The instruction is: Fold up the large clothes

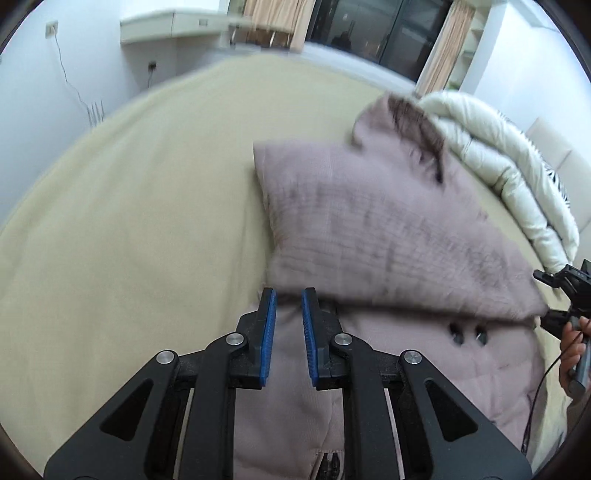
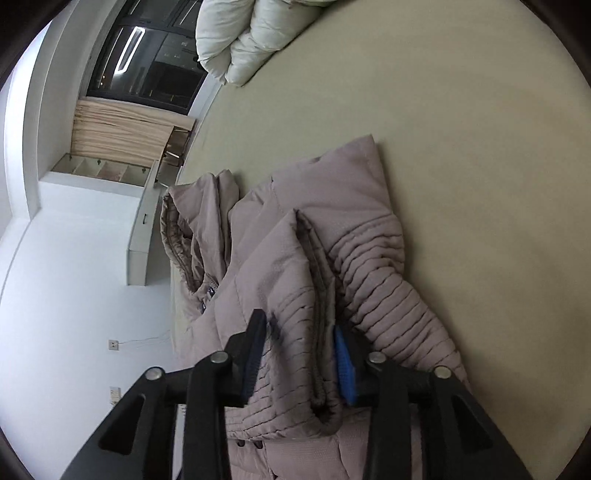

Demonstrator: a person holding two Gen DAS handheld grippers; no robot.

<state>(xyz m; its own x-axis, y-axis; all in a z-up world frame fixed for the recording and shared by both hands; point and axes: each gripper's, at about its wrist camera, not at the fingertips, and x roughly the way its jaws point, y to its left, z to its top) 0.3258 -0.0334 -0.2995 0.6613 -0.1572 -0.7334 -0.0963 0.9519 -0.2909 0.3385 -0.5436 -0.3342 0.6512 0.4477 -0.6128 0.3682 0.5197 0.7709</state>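
A mauve-grey puffer coat [image 1: 388, 229] lies on a beige bed [image 1: 140, 206]. One ribbed part of it is lifted and blurred above the rest. My left gripper [image 1: 289, 306] is open, its blue pads [image 1: 269, 332] apart over the coat's lower part, with no cloth between them. In the right wrist view the coat [image 2: 295, 229] fills the middle. My right gripper [image 2: 299, 339] is shut on a thick ribbed fold of the coat [image 2: 314, 332]. The right gripper also shows at the far right of the left wrist view [image 1: 565, 295], held by a hand.
A cream puffer jacket [image 1: 495, 147] lies bunched on the bed behind the coat; it also shows in the right wrist view [image 2: 243, 40]. A white desk [image 1: 166, 27], curtains [image 1: 443, 48] and a dark window [image 1: 369, 26] stand beyond the bed. Bare bedsheet stretches left of the coat.
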